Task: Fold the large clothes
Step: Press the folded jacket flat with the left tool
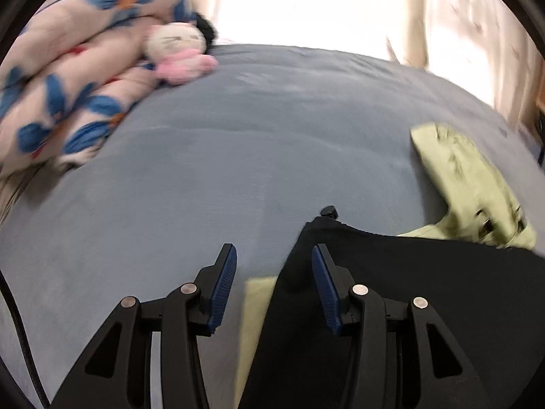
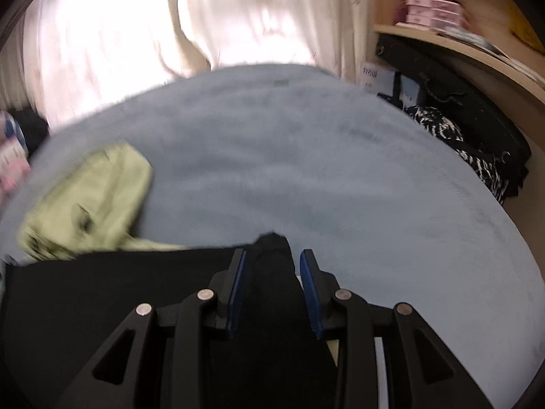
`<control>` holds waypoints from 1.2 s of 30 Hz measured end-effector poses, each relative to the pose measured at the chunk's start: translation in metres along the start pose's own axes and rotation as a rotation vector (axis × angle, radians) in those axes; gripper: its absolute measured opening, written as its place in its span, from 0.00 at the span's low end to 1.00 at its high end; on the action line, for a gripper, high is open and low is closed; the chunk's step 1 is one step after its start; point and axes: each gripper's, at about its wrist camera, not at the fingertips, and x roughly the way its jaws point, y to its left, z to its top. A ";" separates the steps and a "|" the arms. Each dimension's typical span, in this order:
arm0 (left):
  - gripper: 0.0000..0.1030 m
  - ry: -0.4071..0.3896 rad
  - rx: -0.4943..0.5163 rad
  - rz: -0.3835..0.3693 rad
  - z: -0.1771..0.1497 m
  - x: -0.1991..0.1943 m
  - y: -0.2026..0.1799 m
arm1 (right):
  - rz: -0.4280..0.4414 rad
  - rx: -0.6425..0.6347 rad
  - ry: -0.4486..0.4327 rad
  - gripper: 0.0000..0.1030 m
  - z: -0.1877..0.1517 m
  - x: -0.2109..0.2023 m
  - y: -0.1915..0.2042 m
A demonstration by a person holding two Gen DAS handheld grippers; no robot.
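Note:
A large black garment (image 1: 391, 272) lies on the grey-blue bed cover (image 1: 238, 136), with a black button at its far corner. My left gripper (image 1: 274, 255) is open; the garment's left edge runs between its blue pads, which are apart from it. A pale green garment (image 1: 466, 173) lies beyond to the right, and a strip of it shows under the black one. In the right wrist view my right gripper (image 2: 270, 259) holds a bunched corner of the black garment (image 2: 136, 289) between its pads. The green garment (image 2: 92, 191) lies to the left.
A folded flowered quilt (image 1: 68, 78) with a white and pink plush cat (image 1: 177, 51) sits at the bed's far left. Curtains (image 2: 238, 10) hang behind the bed. A wooden shelf (image 2: 460, 44) and a black-and-white patterned cloth (image 2: 453, 136) stand at the right.

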 end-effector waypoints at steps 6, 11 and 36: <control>0.44 -0.019 0.011 -0.116 -0.048 -0.084 -0.027 | 0.114 -0.051 0.070 0.32 -0.041 -0.067 0.057; 0.44 0.031 0.002 -0.189 -0.109 -0.117 -0.067 | 0.322 -0.177 0.142 0.32 -0.111 -0.107 0.136; 0.36 0.125 -0.080 -0.030 -0.168 -0.092 0.010 | -0.114 -0.081 0.235 0.32 -0.173 -0.107 -0.022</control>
